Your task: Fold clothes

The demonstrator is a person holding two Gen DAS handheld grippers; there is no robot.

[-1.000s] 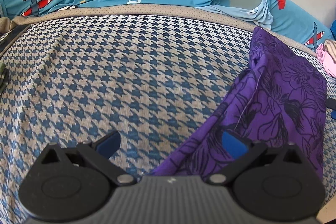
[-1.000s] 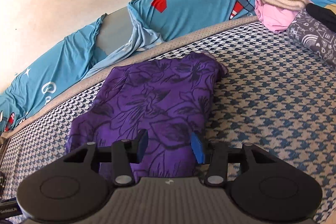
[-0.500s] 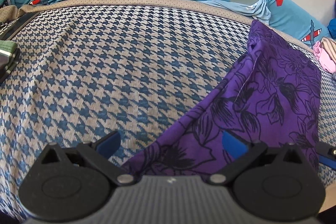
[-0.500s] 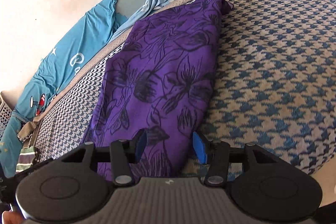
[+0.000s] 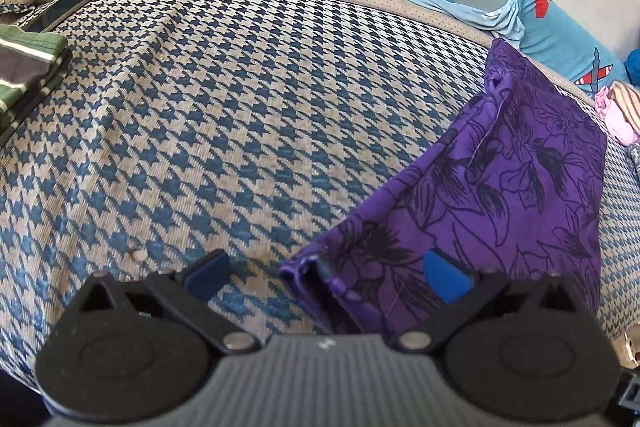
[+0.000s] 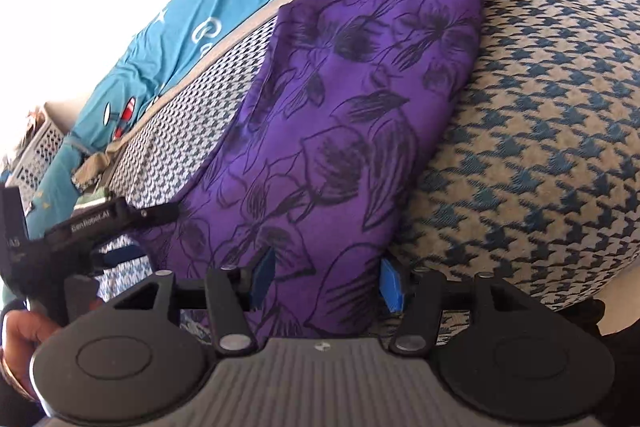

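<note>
left wrist view: the left gripper (image 5: 326,273), jaws wide apart and empty, has been brought up to the near hem of the purple black-flowered folded cloth (image 5: 516,187) lying on the blue houndstooth bedcover (image 5: 224,131).

right wrist view: the right gripper (image 6: 326,281) has been lowered over the cloth's near end (image 6: 340,291), its jaws just widened and astride it, unclamped; a pickup of both corners is judged next.

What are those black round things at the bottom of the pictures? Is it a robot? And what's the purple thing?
It isn't a robot. A person holds a grabbing tool in each hand, and each tool carries a camera looking along its two blue-tipped fingers. The black round parts are the tool's own body.

One picture comes from the left tool, the other from the right tool. In the right one you can also see the left tool from the side, with the person's hand on it.

The purple thing is a flowered garment, folded long, lying on a blue checked bed cover. Both tools are open, fingers either side of its near end. The right tool's fingers have just been opening. Nothing is gripped.
</note>
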